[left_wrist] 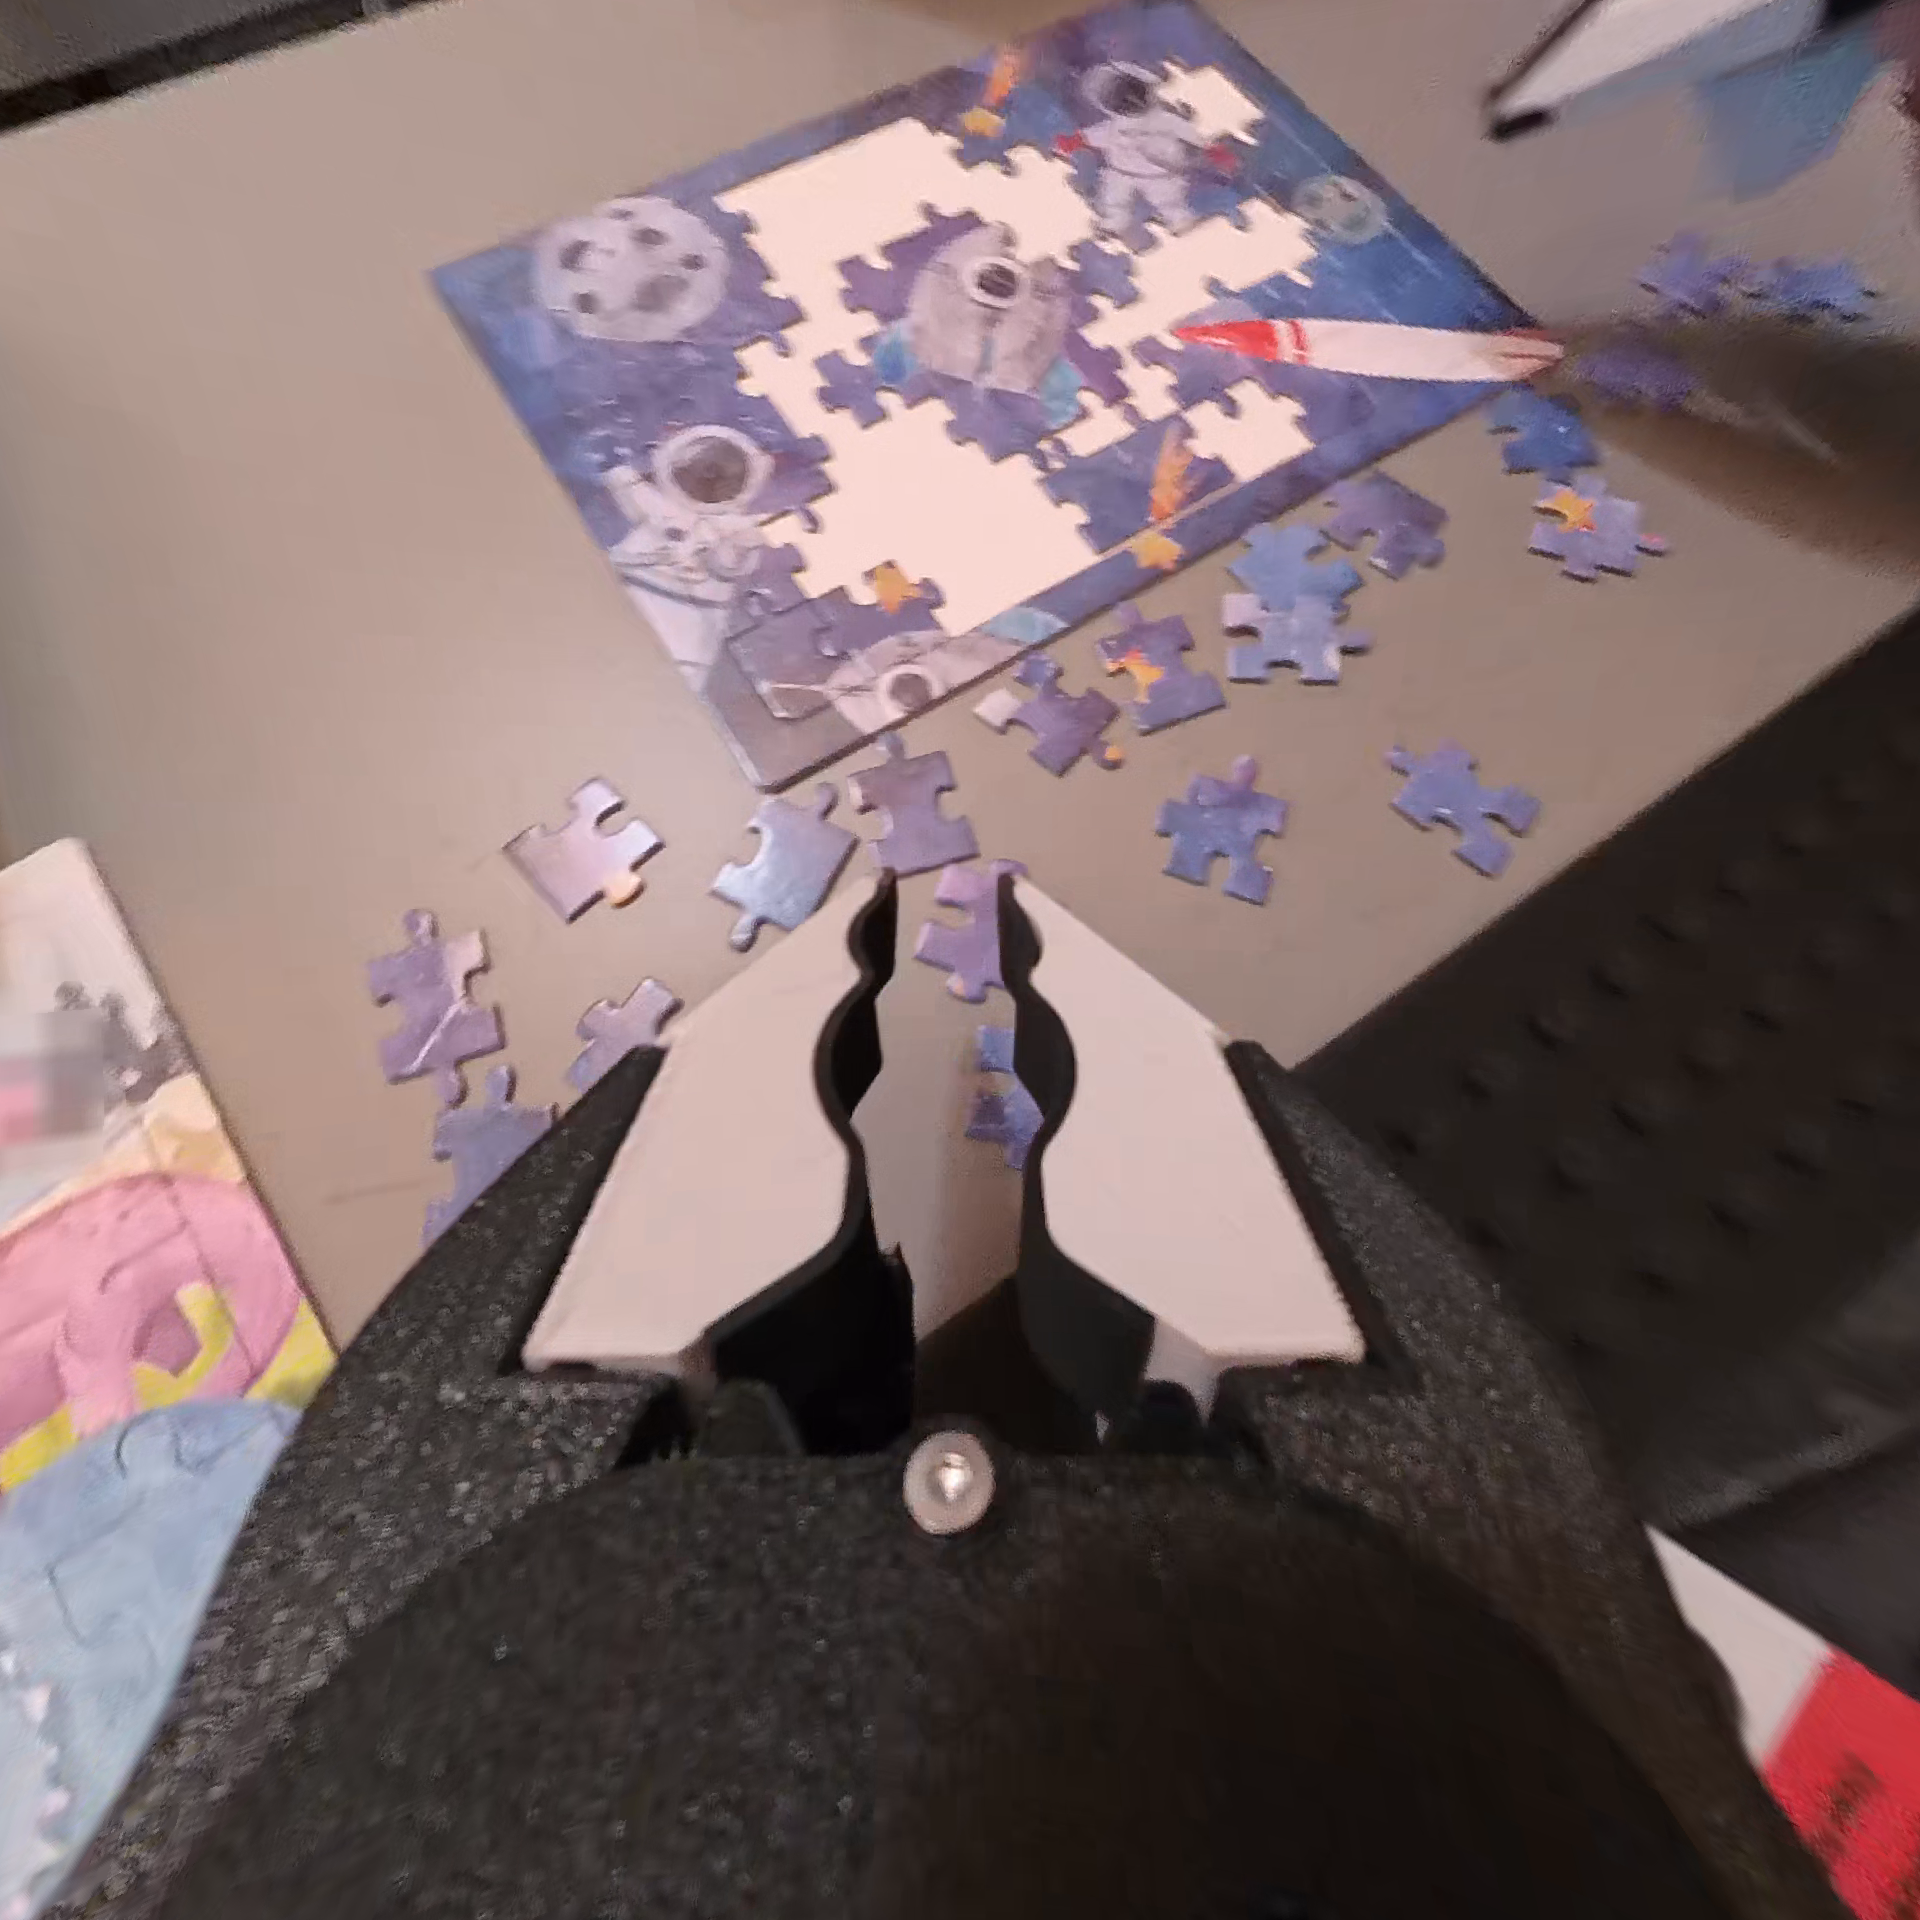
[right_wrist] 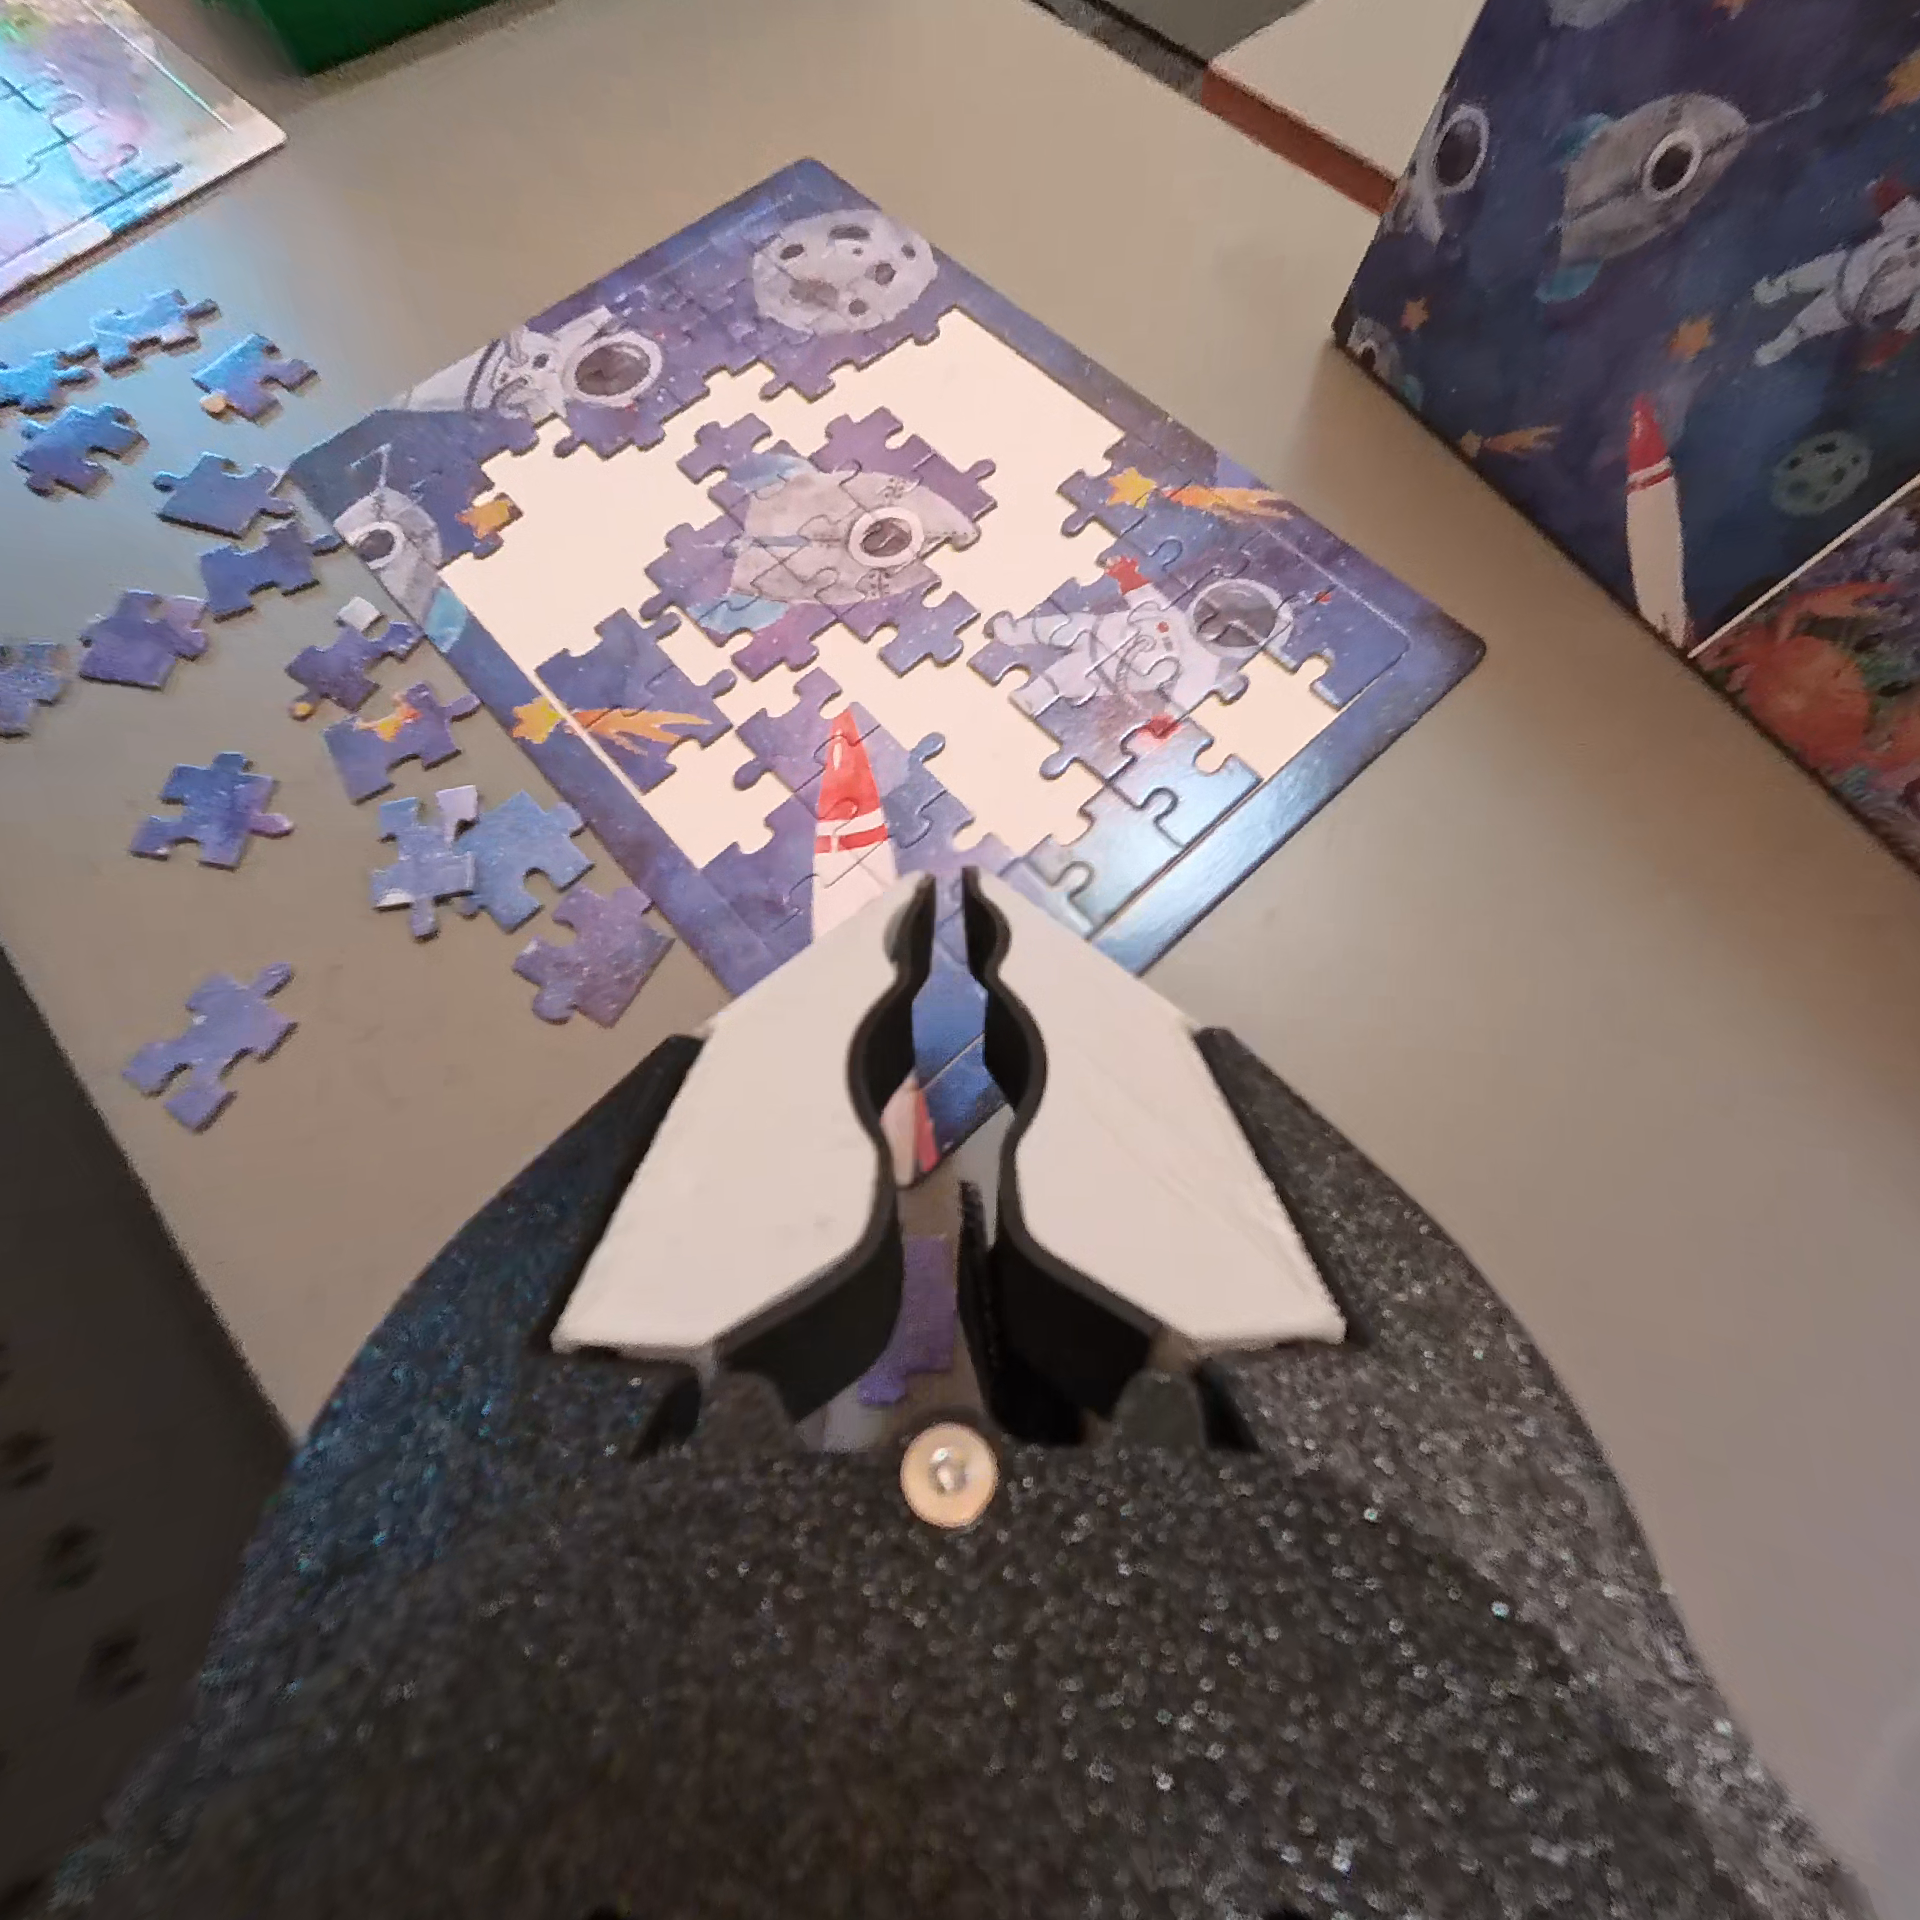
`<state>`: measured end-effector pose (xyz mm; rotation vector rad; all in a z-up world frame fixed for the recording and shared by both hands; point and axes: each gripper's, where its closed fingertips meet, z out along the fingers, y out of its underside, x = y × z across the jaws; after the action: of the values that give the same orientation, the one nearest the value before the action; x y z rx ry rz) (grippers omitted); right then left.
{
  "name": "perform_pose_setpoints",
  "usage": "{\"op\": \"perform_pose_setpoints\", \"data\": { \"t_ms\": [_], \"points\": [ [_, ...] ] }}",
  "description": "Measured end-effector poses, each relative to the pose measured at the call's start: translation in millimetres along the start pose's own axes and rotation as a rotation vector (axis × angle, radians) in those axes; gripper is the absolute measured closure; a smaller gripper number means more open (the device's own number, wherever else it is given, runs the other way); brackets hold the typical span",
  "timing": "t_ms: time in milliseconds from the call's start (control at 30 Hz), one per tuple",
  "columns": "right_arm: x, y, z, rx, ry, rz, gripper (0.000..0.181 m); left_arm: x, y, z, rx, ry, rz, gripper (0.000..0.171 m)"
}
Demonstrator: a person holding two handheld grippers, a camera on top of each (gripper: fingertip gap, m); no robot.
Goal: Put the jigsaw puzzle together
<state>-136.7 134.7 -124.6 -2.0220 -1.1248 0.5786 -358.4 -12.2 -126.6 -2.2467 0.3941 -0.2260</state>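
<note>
Purple loose pieces (left_wrist: 1060,717) lie scattered ahead of the left gripper (left_wrist: 948,883), its jaws slightly parted, empty. Right gripper (right_wrist: 948,883), narrowly parted, hovers over the puzzle (right_wrist: 1351,665), whose long axis runs away from it, rocket (right_wrist: 850,790) pointing ahead.

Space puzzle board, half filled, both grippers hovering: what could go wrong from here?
1. The loose blue-purple cardboard pieces lie crowded and some overlap beside the left gripper; a pinch may catch two or scatter neighbours.
2. The right gripper hangs low over the rocket section of the rectangular space-themed puzzle board; it could dislodge seated pieces.
3. The island of joined pieces around the grey spaceship is barely connected; a nudge may shift it.
</note>
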Motion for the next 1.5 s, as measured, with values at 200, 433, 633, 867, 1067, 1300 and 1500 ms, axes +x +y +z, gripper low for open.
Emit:
{"op": "perform_pose_setpoints", "data": {
  "t_ms": [200, 433, 633, 867, 1067, 1300, 1500],
  "points": [
    [-46, 7, -6, -0.037, -0.020, 0.011, 0.171, -15, 13, -7, 0.005, -0.046, 0.037, 0.146],
    [-52, 14, 10, 0.026, 0.148, -0.147, 0.171, -25, 0, -22, 0.167, -0.026, -0.034, 0.147],
    [-47, 14, 9, 0.022, 0.141, -0.117, 0.170, -27, 6, -16, 0.134, 0.061, -0.137, 0.147],
    [-45, 18, 11, 0.008, 0.124, -0.088, 0.170, -24, 11, -12, 0.098, 0.072, -0.131, 0.146],
    [-47, 13, 9, 0.034, 0.114, -0.096, 0.171, -21, 18, -3, 0.033, 0.081, -0.119, 0.146],
    [-50, 14, 9, 0.043, 0.063, -0.049, 0.171, -1, 15, -8, 0.017, 0.261, -0.040, 0.144],
    [-53, 9, 4, 0.086, 0.037, -0.036, 0.171, -41, 11, -11, -0.057, 0.161, 0.061, 0.144]
  ]
}}
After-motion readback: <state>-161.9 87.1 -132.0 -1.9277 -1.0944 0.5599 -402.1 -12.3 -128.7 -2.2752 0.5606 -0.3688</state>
